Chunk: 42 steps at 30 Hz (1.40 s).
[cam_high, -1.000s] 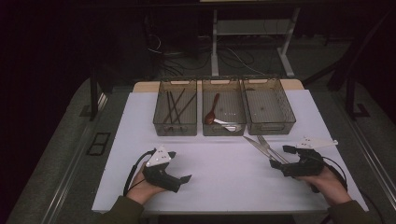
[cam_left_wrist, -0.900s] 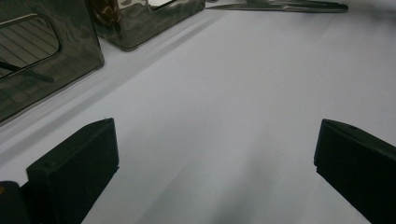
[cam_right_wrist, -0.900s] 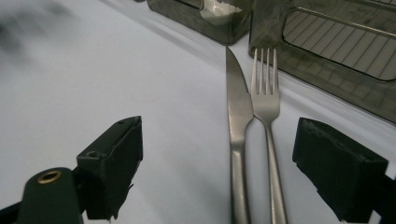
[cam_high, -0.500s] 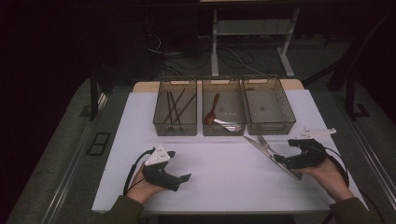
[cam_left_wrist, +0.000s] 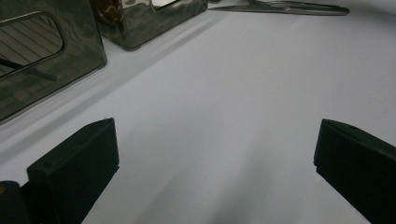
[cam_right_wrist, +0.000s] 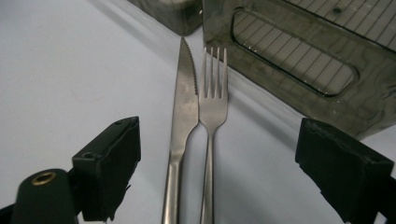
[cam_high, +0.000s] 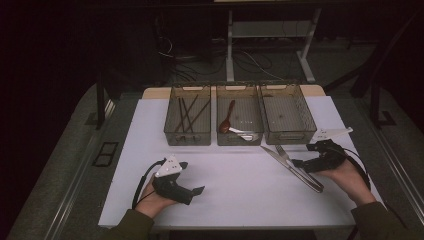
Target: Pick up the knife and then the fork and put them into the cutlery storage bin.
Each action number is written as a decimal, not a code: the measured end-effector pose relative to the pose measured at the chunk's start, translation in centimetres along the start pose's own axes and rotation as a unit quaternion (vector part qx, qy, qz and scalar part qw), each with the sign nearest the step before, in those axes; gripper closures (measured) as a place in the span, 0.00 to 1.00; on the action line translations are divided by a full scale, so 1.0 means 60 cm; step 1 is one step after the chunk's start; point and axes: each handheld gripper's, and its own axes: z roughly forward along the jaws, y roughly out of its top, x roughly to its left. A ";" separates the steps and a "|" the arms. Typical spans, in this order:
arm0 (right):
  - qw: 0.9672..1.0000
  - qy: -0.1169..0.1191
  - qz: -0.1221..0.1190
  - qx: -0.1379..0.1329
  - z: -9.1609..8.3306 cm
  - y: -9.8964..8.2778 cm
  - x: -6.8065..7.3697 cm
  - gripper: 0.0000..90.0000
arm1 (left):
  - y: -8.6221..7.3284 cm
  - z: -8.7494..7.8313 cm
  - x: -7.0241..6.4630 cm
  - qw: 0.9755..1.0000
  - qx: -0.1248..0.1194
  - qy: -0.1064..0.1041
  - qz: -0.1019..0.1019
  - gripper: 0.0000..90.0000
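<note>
Right gripper [cam_right_wrist: 215, 172] sits lower right of the high view, jaws wide apart, straddling a steel serrated knife [cam_right_wrist: 184, 112] and steel four-tined fork [cam_right_wrist: 211, 112] lying side by side on the white desk [cam_high: 240, 185], apparently lined up for pickup. Left gripper [cam_left_wrist: 215, 177] rests idle, jaws open and empty.

The left gripper [cam_left_wrist: 212, 172] holds its black jaws wide apart over the bare white table [cam_left_wrist: 233, 107], with smoky bins [cam_left_wrist: 46, 60] far left and cutlery [cam_left_wrist: 285, 6] far right.
</note>
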 end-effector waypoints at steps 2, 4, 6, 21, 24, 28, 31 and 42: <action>1.000 0.003 0.003 0.002 0.003 0.005 -0.002 0.16 | 0.000 -0.001 0.000 1.000 -0.001 0.001 0.000 0.00; 1.000 0.002 0.003 0.007 0.007 0.009 -0.005 0.16 | 0.000 -0.001 0.000 1.000 -0.003 0.001 0.000 0.00; 1.000 0.006 0.005 0.015 0.010 0.014 -0.007 0.16 | 0.000 -0.001 0.000 1.000 -0.002 0.002 -0.001 0.00; 0.990 -0.012 -0.027 0.137 0.037 0.053 -0.013 0.33 | 0.000 -0.003 0.000 1.000 -0.001 0.003 0.001 0.00; 0.987 -0.019 -0.031 0.157 0.043 0.057 -0.011 0.37 | 0.000 -0.003 0.000 1.000 0.000 0.004 0.001 0.00; 0.983 -0.022 -0.024 0.183 0.051 0.059 -0.012 0.46 | 0.000 -0.003 0.000 1.000 0.000 0.004 0.002 0.00; 0.980 -0.016 -0.021 0.198 0.056 0.060 -0.012 0.53 | 0.000 -0.003 0.000 1.000 0.000 0.003 0.002 0.00; 0.970 0.007 -0.027 0.242 0.068 0.055 -0.007 0.73 | -0.001 -0.002 -0.001 1.000 0.002 0.002 0.004 0.00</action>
